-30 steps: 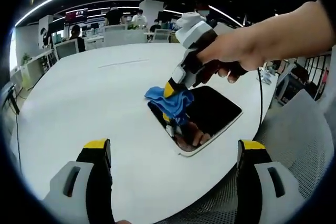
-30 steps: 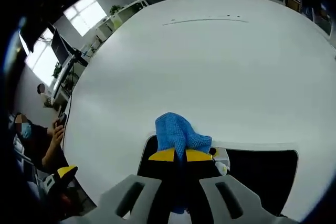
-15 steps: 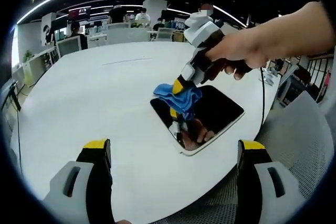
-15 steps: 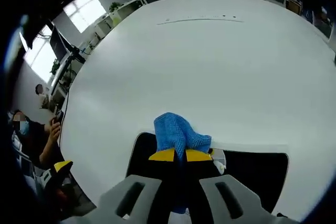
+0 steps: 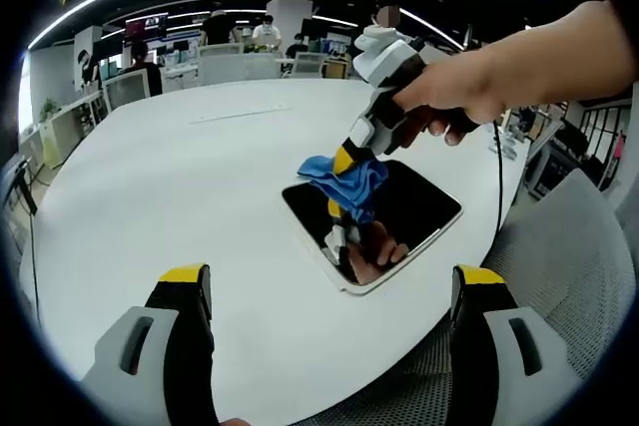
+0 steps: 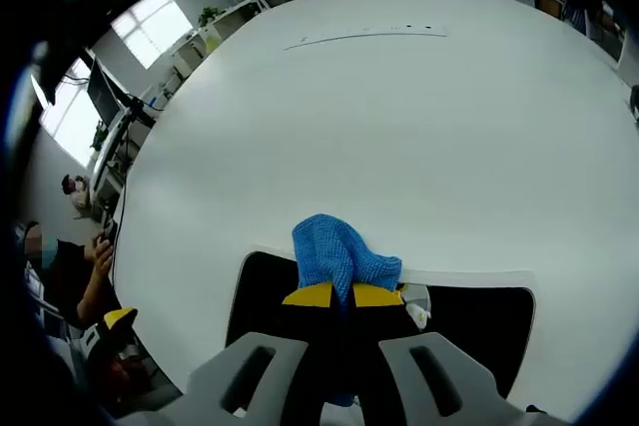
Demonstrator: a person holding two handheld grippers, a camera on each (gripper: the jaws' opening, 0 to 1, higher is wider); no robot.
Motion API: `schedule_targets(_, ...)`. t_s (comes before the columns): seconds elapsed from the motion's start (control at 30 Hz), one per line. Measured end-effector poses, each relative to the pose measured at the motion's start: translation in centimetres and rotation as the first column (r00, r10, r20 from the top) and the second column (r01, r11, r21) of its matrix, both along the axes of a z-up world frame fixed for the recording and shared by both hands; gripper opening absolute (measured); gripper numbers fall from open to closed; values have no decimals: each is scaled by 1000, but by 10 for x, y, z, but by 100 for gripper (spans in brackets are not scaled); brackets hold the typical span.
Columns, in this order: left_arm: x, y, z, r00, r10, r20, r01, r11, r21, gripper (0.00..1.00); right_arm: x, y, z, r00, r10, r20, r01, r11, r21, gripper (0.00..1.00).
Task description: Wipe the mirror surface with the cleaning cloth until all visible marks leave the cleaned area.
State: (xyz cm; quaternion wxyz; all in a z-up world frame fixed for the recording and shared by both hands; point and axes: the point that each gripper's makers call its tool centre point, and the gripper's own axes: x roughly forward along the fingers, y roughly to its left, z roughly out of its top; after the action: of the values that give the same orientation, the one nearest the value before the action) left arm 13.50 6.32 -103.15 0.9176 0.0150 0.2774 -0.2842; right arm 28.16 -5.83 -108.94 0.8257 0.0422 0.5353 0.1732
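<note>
Right hand-held gripper [image 6: 334,295] was clamped on the blue cleaning cloth [image 6: 337,256], yellow-tipped jaws pinched together with the cloth bunched above them. Cloth pressed down on the mirror [image 6: 479,331], at its far edge where the dark glass met the white desk [image 6: 399,127].

In the left gripper view, the mirror [image 5: 414,209] lay flat near the desk's [image 5: 160,197] near-right edge, dark rectangle with a light rim. The person's hand [image 5: 449,97] held the right hand-held gripper [image 5: 346,161] tilted down onto it, cloth [image 5: 346,180] touching the mirror's left part. Reflection of the gripper and fingers showed in the glass just below the cloth.

Left hand-held gripper [image 5: 334,291] hovered over the desk well apart from the mirror, jaws spread wide, holding nothing. A grey mesh chair [image 5: 559,256] stood just beside the desk edge on the right. Office desks and people sat far in the background.
</note>
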Motion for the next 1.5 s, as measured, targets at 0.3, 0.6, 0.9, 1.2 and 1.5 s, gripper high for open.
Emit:
schedule_targets(0.3,1,3,-2,1000,3,3,-3,1000,22,99,-3,3,2,1000,18,4,-18,999,-36,0)
schedule_targets(0.6,2,3,1,1000,3,18,-3,1000,17,99,-9,3,4,1000,5,8,-5,999,-33,0)
schedule_targets(0.9,4,5,3,999,9,32,-10,1000,18,99,-17,4,1,1000,-4,-5,4,1000,-17,0)
schedule_targets(1.2,3,4,3,999,10,31,-11,1000,15,99,-38,9,1,1000,7,-21,-8,1000,-23,0)
schedule_targets(1.5,2,2,2,1000,0,24,0,1000,11,99,-54,11,3,999,31,-8,-31,999,-21,0)
